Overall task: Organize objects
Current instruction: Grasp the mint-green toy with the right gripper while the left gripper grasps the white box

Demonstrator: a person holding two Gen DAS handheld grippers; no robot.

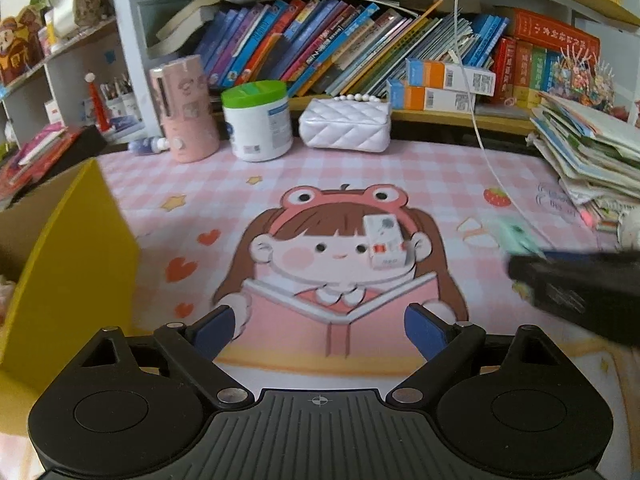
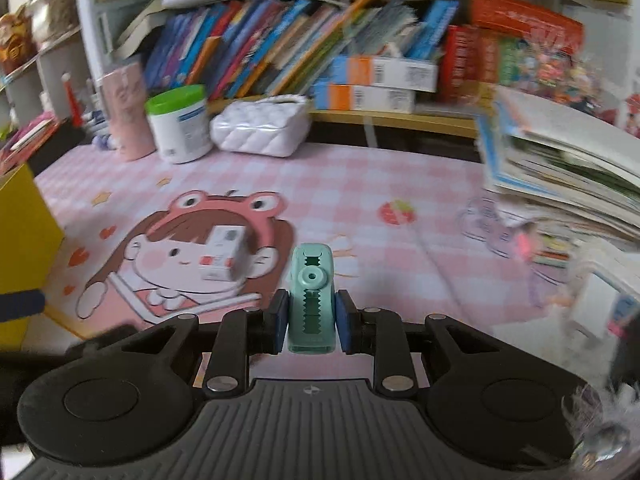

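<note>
My right gripper (image 2: 310, 320) is shut on a mint-green toothed clip (image 2: 311, 292), its blue pads pressing both sides of it above the pink cartoon desk mat (image 2: 360, 200). A small white box with red print (image 2: 222, 256) lies on the mat to the clip's left. In the left wrist view my left gripper (image 1: 320, 330) stands open over the mat with nothing between its blue pads, and the same white box (image 1: 386, 242) lies ahead, slightly right. The right gripper (image 1: 568, 288) shows blurred at the right edge there, with the green clip (image 1: 516, 236) at its tip.
A yellow box (image 1: 68, 264) stands at the left edge of the mat. At the back stand a pink cup (image 1: 188, 112), a green-lidded white tub (image 1: 258, 120) and a white quilted purse (image 1: 346, 122) under a bookshelf. A pile of books (image 1: 592, 160) fills the right, and a white cable (image 1: 480, 136) hangs down.
</note>
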